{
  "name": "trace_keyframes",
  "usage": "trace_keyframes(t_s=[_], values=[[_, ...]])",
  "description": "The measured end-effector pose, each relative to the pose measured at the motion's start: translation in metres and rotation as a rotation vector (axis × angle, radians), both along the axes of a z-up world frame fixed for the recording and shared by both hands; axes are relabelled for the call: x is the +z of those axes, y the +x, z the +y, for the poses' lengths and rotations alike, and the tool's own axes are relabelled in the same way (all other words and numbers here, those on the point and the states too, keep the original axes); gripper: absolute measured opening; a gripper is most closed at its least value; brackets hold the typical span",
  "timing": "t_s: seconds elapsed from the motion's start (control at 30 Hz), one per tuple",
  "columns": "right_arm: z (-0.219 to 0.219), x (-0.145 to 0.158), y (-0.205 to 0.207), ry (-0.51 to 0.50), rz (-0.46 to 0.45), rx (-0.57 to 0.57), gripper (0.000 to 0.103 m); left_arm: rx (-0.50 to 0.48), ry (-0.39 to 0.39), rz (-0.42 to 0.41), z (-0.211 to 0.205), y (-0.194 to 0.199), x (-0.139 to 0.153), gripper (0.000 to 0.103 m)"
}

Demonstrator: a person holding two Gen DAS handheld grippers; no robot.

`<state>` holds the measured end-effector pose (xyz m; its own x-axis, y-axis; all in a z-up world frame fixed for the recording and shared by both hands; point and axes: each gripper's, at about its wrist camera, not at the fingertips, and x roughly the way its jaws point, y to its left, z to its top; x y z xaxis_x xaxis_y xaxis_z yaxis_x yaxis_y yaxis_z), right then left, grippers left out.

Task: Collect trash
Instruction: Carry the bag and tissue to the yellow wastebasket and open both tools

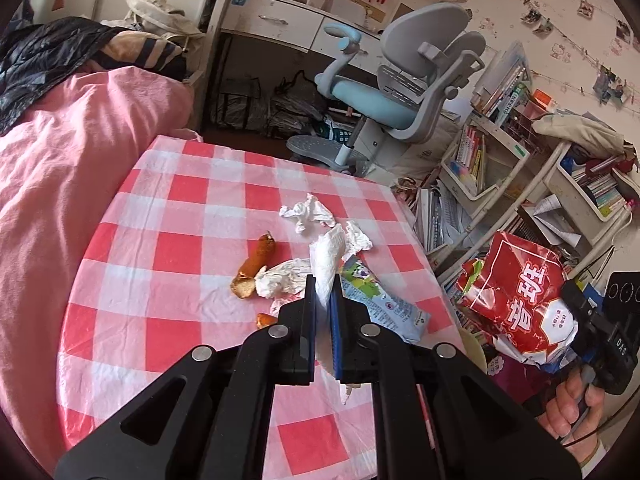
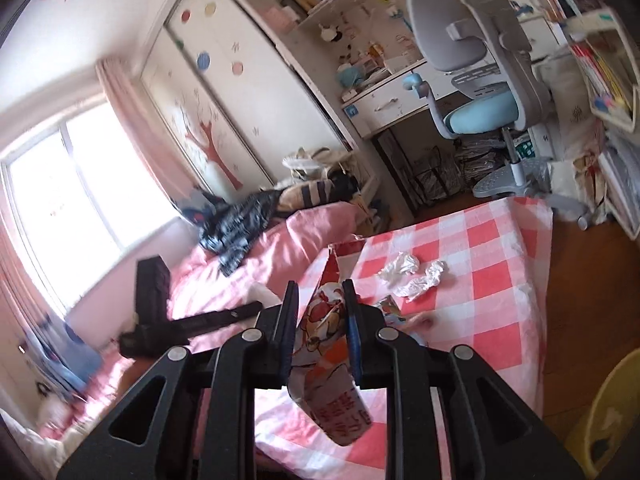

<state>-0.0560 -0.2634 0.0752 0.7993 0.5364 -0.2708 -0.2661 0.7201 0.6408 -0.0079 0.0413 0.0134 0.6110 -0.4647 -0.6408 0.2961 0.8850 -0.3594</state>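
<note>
My left gripper [image 1: 323,286] is shut on a white crumpled tissue [image 1: 326,258], held above the red-and-white checked table [image 1: 176,216]. On the table lie more tissues [image 1: 306,212], an orange peel [image 1: 256,266], another tissue [image 1: 282,278] and a light blue wrapper [image 1: 384,304]. My right gripper [image 2: 319,292] is shut on a red-and-white snack bag [image 2: 326,344], held over the table's edge; the bag also shows in the left wrist view [image 1: 520,296] off the table's right side. Tissues [image 2: 412,274] lie on the table in the right wrist view.
A pink bed [image 1: 60,168] runs along the table's left side. A blue-grey desk chair [image 1: 400,92] stands beyond the table. Bookshelves [image 1: 520,168] and piled books crowd the right. A yellow bin [image 2: 612,412] stands on the floor at the right.
</note>
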Motion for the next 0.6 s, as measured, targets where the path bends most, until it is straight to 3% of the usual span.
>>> trace_keyframes(t_s=[0.2, 0.4, 0.6], values=[[-0.026, -0.003, -0.006, 0.124, -0.016, -0.024, 0.022, -0.038, 0.011, 0.009, -0.026, 0.004, -0.005, 0.006], [-0.042, 0.003, -0.017, -0.003, -0.011, -0.104, 0.022, -0.096, -0.004, 0.009, -0.052, 0.003, -0.004, 0.006], [-0.064, -0.010, -0.038, -0.141, 0.032, -0.184, 0.022, -0.211, -0.033, 0.006, -0.103, -0.006, -0.003, 0.006]])
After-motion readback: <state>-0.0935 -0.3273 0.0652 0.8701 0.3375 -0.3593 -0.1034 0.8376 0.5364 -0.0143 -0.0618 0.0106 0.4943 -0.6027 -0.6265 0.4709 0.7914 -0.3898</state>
